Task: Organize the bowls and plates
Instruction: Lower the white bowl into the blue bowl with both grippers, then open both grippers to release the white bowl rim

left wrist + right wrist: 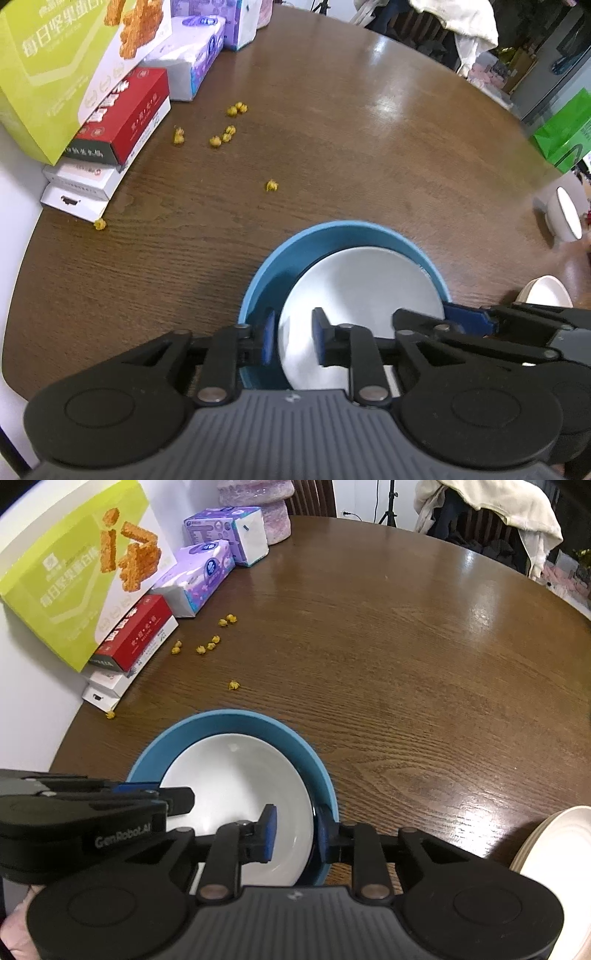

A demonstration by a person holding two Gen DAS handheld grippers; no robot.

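The left gripper [293, 341] stands with its jaws partly apart around the near-left edge of the white plate [362, 291]: one pad sits outside the rim, the other over the plate's inner face, and a gap shows, so it does not seem to clamp yet. The right gripper [293, 829] straddles the right rim of the same plate [236, 786], one pad inside and one between the plate and the wall of the blue bowl [236, 718]; whether it presses the rim I cannot tell. The plate lies slightly tilted inside the blue bowl, which rests on the brown table [424, 657]. Both pieces look like glazed ceramic, so I judge them stiff, rather heavy, smooth and easy to chip; the thin rim is the only place to hold, and a firm, level grip is needed against slipping. The plate itself is empty. A cream plate [554, 860] waits at the right, apart from the bowl.
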